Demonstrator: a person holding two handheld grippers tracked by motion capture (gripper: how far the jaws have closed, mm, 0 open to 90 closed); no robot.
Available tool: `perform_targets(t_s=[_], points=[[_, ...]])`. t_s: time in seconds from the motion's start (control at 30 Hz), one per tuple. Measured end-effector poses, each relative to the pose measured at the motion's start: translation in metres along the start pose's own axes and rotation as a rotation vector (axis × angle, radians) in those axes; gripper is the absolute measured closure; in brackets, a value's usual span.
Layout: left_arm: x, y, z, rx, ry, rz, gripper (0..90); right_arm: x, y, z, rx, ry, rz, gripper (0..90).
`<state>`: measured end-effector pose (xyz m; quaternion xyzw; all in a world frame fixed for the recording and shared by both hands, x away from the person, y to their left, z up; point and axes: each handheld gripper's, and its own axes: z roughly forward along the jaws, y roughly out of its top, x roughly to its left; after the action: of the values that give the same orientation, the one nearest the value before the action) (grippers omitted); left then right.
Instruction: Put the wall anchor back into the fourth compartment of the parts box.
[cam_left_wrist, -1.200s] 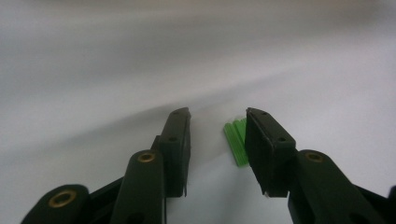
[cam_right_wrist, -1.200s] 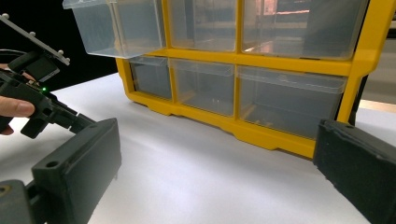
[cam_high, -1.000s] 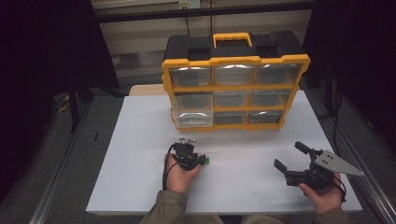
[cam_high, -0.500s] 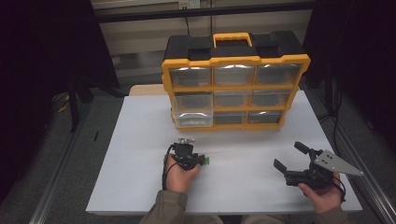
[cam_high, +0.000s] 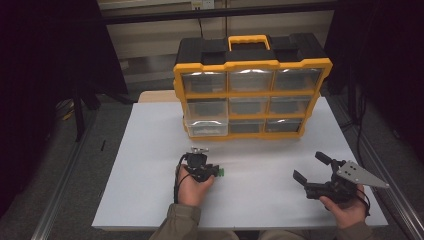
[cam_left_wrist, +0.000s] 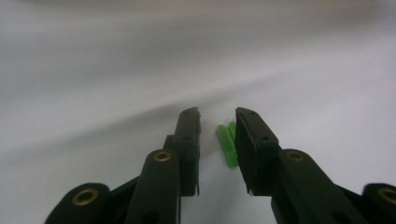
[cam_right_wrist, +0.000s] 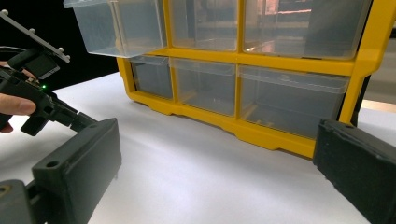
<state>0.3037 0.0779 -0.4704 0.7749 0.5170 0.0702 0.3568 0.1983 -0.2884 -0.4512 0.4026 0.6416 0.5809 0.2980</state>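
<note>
A small green piece (cam_left_wrist: 226, 143) lies on the white table (cam_high: 150, 190), also seen in the high view (cam_high: 220, 172). My left gripper (cam_left_wrist: 217, 114) is low over the table near the front centre (cam_high: 215, 172), and its jaws straddle the piece. They have just been closing. The piece rests against the right jaw, and a gap remains on the left side. At the front right, my right gripper (cam_high: 311, 166) is held wide open with nothing between its jaws (cam_right_wrist: 219, 163). It faces the drawer organizer.
A yellow and black organizer (cam_high: 252, 95) with clear drawers stands at the back of the table (cam_right_wrist: 243, 128). Its bottom-left drawer (cam_high: 206, 128) is pulled out a little (cam_right_wrist: 116, 28). The table's right edge is close to my right hand.
</note>
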Motion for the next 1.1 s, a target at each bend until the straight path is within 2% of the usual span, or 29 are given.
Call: perform_targets(t_s=[0.17,0.33,0.57,0.63,0.77,0.93,1.1], points=[[-0.0004,-0.0012,0.002,0.011,0.006,0.012,69.2,-0.0001,0.0,0.0001,0.001,-0.003,-0.002,1.0],[-0.0003,-0.0012,0.0015,0.014,0.007,0.018,73.0,-0.0002,-0.0002,0.0001,0.004,0.003,-0.006,1.0],[0.0,-0.0004,-0.0011,0.021,0.033,0.024,77.5,-0.0005,-0.0001,-0.0001,0.005,-0.001,-0.006,1.0],[-0.001,-0.0008,-0.0002,0.019,0.02,0.018,74.5,-0.0004,-0.0002,0.0,0.005,0.0,-0.007,1.0],[-0.0024,-0.0014,0.0008,0.028,0.036,0.051,74.2,-0.0002,-0.0002,0.0004,0.006,0.005,-0.012,1.0],[-0.0009,-0.0005,-0.0005,0.042,0.053,0.043,84.1,-0.0003,-0.0003,0.0004,0.007,0.004,-0.011,1.1],[0.0,0.0011,-0.0025,0.064,0.053,0.027,84.9,-0.0004,-0.0004,0.0005,0.006,0.005,-0.01,1.1]])
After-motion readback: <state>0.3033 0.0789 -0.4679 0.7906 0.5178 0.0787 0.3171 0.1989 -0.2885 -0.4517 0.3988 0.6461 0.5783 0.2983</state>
